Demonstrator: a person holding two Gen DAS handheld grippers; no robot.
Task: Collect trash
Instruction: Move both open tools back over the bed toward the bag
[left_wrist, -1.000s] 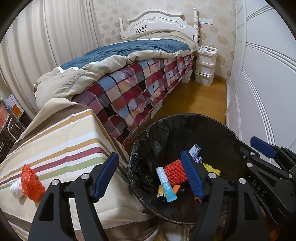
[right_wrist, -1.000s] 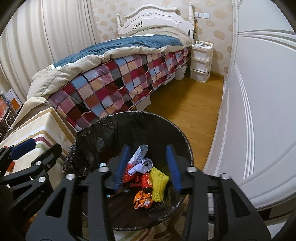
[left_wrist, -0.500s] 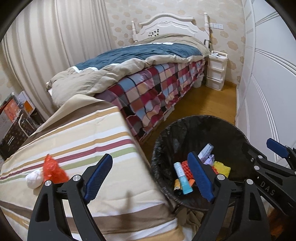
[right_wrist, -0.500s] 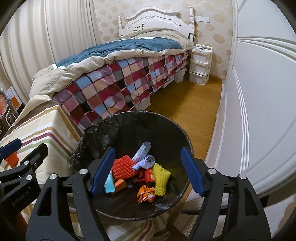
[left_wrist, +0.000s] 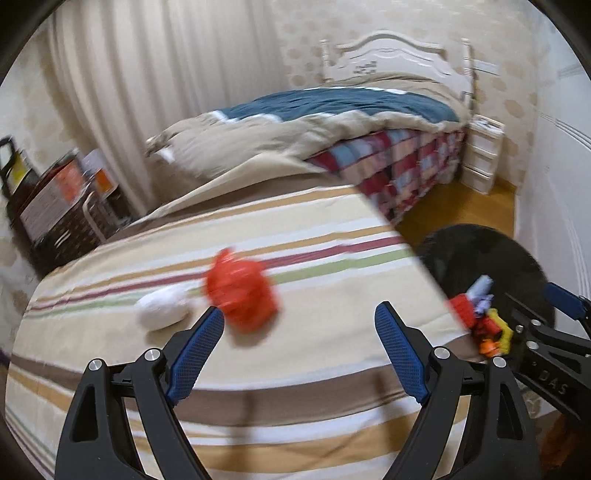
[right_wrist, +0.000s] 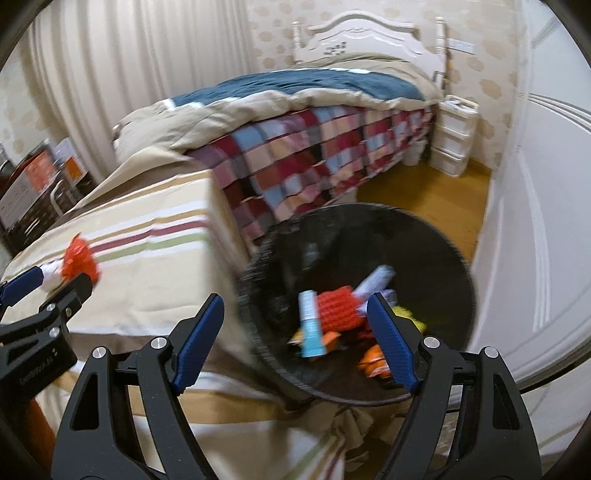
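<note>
Striped cloth (left_wrist: 314, 369); right hand-held gripper (left_wrist: 550, 384) reads "DAS".

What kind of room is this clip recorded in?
A home bedroom, most likely. A made bed with a white headboard runs along the curtained wall, a small white drawer unit sits beside it, and a black-lined trash bin stands on the wood floor.

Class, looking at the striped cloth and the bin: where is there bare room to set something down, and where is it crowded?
Free: the striped cloth between the orange bag and the cloth's bin-side edge. Crowded: around the bag and the white wad beside it, and the bin, whose bottom is full of wrappers.
</note>
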